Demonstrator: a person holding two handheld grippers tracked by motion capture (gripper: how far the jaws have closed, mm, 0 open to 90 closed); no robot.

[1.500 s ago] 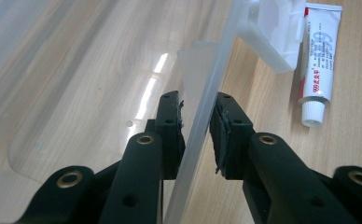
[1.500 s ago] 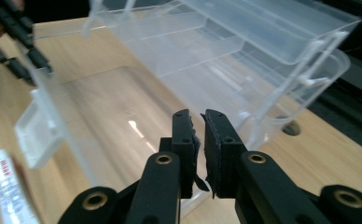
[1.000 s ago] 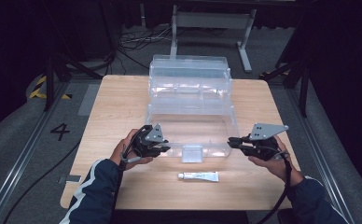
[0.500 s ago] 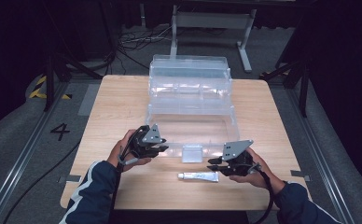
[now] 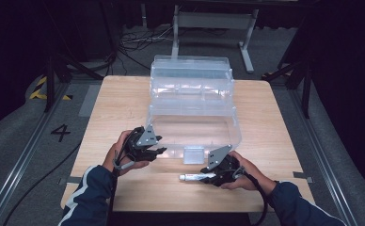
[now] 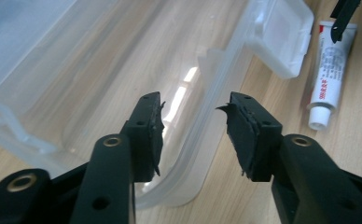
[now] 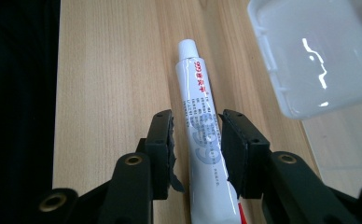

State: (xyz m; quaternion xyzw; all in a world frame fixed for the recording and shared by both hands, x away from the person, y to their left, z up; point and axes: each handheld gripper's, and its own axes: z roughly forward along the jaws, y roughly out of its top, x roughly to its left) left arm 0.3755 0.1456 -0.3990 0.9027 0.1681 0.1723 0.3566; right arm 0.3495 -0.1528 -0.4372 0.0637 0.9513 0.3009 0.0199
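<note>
Broadly, the pale wooden worktop (image 5: pixel 124 94) carries a large clear plastic storage box (image 5: pixel 192 127) with its lid thrown back, standing in the middle. At the near wall of the box hangs a small clear plastic latch flap (image 5: pixel 194 154), resting on the wood. Just in front of that flap, toward the person, lies the small white squeeze tube with red and grey print (image 5: pixel 197 177), flat on the worktop, its white cap pointing to the person's left.

The left claw (image 6: pixel 195 128) sits at the near left corner of the box, its jaws apart and having just been opening; the clear rim of the box runs between them, but the pads do not press on it. That hand looks to be letting go of the box.

The right claw (image 7: pixel 197 140) is lowered over the tube, pointing along its length. Its jaws have just been opening too, and now stand one on each side of the tube's body with a sliver of wood showing on either flank, so nothing is gripped yet.

The step in hand appears to be picking up the tube, probably to put it in the open box. Next the right claw would need to close squarely on the tube's middle, gently enough not to squash it, then lift clear of the latch flap and over the box's near wall.
</note>
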